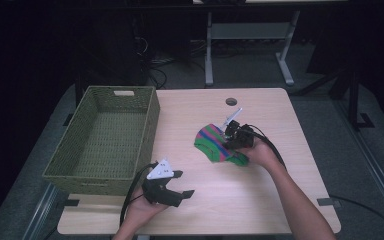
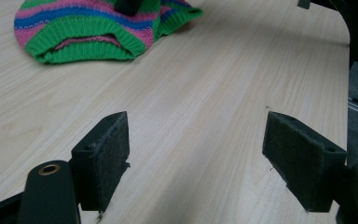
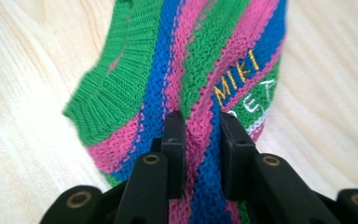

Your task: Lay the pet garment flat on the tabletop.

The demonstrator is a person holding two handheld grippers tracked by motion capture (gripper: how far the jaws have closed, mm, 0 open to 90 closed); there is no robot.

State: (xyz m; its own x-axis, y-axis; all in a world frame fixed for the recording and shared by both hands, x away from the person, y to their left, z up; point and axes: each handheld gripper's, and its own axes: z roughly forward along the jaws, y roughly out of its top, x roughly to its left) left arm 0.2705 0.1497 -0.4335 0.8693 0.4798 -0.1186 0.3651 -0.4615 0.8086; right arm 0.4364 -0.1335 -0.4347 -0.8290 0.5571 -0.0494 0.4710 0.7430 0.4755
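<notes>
Right gripper pinches striped knit hat (lettering partly hidden); left gripper gapes.

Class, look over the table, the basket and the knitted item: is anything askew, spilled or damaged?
Nothing stands out. The striped green, pink and blue knitted hat lies rumpled on the pale wooden table, pinched by the right gripper. The green woven basket sits upright. The left gripper is open over bare wood.

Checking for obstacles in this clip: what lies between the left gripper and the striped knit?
Nothing: in the left gripper view, bare wooden table runs from the open left gripper up to the knit. The high view shows the same gap.
</notes>
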